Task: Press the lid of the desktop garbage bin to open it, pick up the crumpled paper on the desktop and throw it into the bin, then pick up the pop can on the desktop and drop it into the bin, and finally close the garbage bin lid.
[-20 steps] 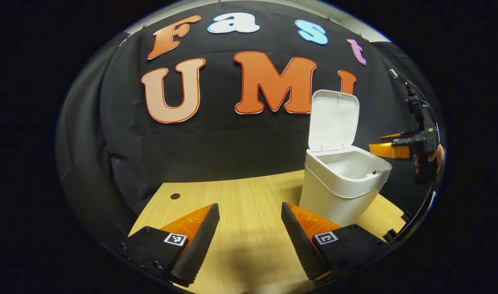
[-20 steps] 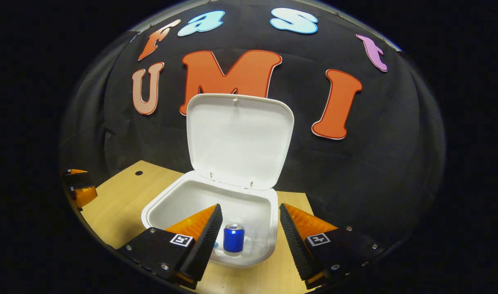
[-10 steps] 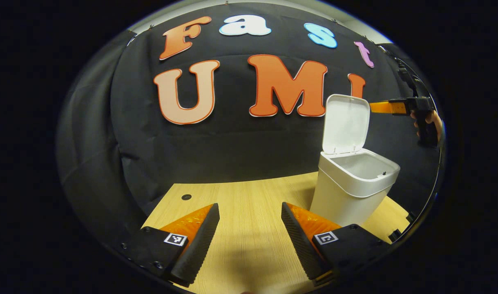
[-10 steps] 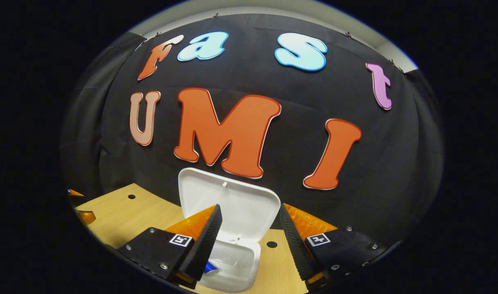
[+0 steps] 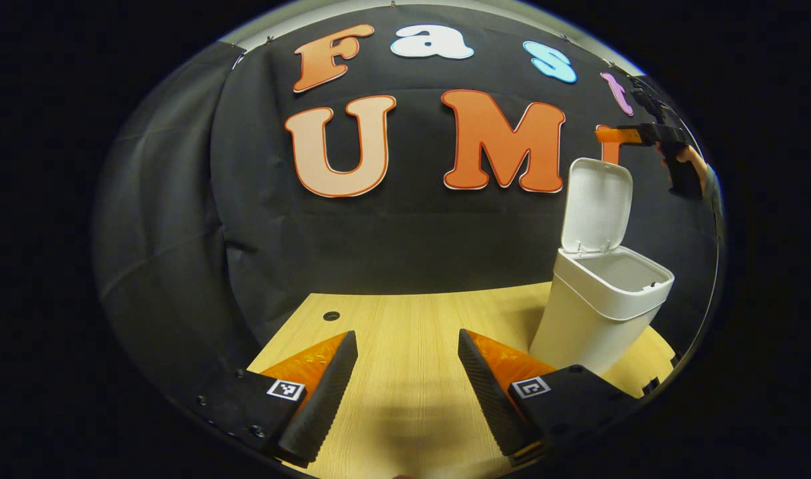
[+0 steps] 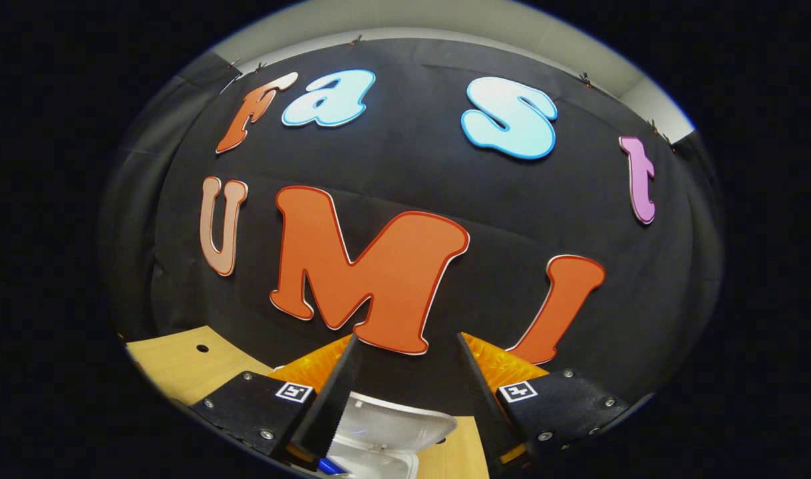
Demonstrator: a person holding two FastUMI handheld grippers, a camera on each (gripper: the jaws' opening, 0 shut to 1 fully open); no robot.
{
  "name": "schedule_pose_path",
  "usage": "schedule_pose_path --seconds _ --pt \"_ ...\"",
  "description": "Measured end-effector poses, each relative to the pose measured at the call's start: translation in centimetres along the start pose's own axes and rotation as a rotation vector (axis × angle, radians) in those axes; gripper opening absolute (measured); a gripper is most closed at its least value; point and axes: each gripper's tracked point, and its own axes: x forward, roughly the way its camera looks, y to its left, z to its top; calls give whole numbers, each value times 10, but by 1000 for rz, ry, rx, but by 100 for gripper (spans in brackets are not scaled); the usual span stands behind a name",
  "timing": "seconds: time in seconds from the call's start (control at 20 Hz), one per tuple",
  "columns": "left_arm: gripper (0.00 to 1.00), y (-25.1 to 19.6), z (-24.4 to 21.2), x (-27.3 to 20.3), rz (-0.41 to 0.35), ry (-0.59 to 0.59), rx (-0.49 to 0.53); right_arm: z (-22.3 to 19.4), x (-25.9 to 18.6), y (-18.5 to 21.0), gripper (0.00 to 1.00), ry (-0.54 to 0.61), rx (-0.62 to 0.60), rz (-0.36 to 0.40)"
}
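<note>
A white desktop bin (image 5: 595, 313) stands at the right of the wooden table (image 5: 405, 332), its lid (image 5: 596, 205) raised upright. My left gripper (image 5: 405, 386) hovers open over bare wood, left of the bin, nothing between its fingers. Above and right of the lid, a hand holds my right gripper (image 5: 608, 134) high. In the right gripper view that gripper (image 6: 405, 389) is open and empty, looking over the top edge of the lid (image 6: 395, 422). A sliver of the blue pop can (image 6: 328, 466) shows inside the bin, low beside one finger.
Black cloth forms the back wall behind the table. A small round hole (image 5: 331, 315) marks the table's far left part. The table's right edge lies just past the bin.
My right gripper has risen from just above the bin opening to above the lid's top edge, so bin and can sank low in its view. My left gripper drifted left, staying open.
</note>
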Motion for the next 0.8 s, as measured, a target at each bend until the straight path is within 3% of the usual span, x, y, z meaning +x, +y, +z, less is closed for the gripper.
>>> schedule_pose_path --seconds 0.25,0.55,0.8 --pt "97 15 -7 2 28 11 -31 -41 21 29 87 116 32 41" --pt "97 30 -10 1 36 17 -28 -51 -9 46 84 144 101 99" --pt "97 27 -20 3 8 29 -1 -88 -47 42 86 228 30 83"
